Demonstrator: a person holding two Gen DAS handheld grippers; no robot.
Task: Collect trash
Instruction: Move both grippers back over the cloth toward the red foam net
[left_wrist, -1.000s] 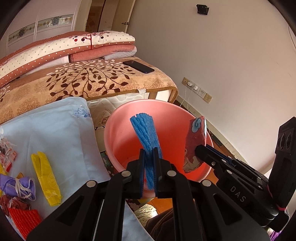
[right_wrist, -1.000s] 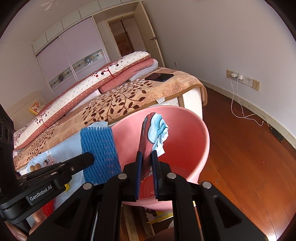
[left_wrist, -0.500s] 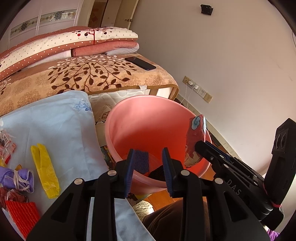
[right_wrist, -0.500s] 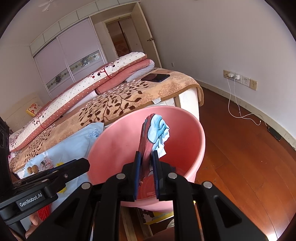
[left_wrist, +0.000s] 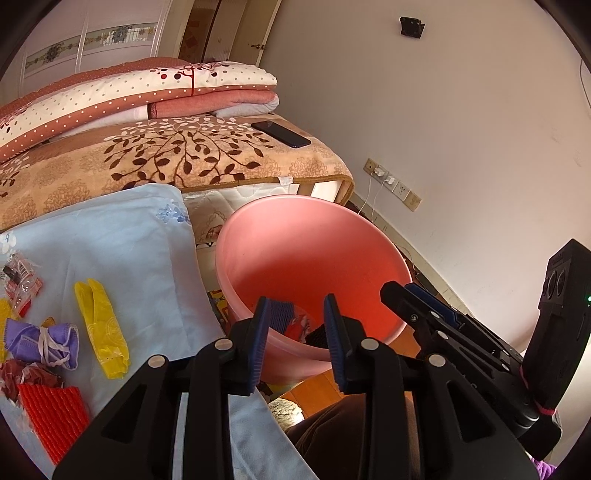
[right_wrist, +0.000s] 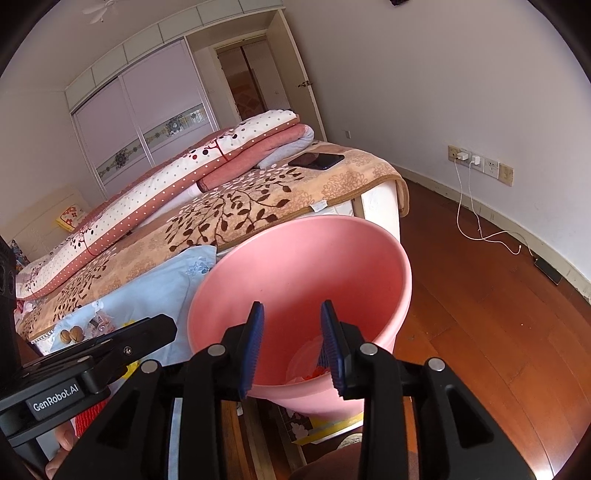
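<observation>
Left gripper (left_wrist: 295, 332): lower centre of the left wrist view, fingers apart, nothing between the pads, poised over the near rim of the pink bin (left_wrist: 369, 236).
Right gripper (right_wrist: 291, 343): lower centre of the right wrist view, fingers opening, nothing between them, also over the bin's near rim.
Pink bin: centre of both views, on the wooden floor (right_wrist: 498, 332) beside the bed.
Bin contents: blue foam net (left_wrist: 282, 314) and a red printed wrapper (left_wrist: 301, 326) at the bottom.
Remaining trash: left of the left wrist view, on the light blue sheet (left_wrist: 122, 240) — yellow bag (left_wrist: 101, 328), purple face mask (left_wrist: 40, 341), red foam net (left_wrist: 53, 417), clear wrapper (left_wrist: 18, 277).
Bed: a dark phone (left_wrist: 286, 133) lies on the leaf-print blanket (left_wrist: 177, 155), upper centre.
</observation>
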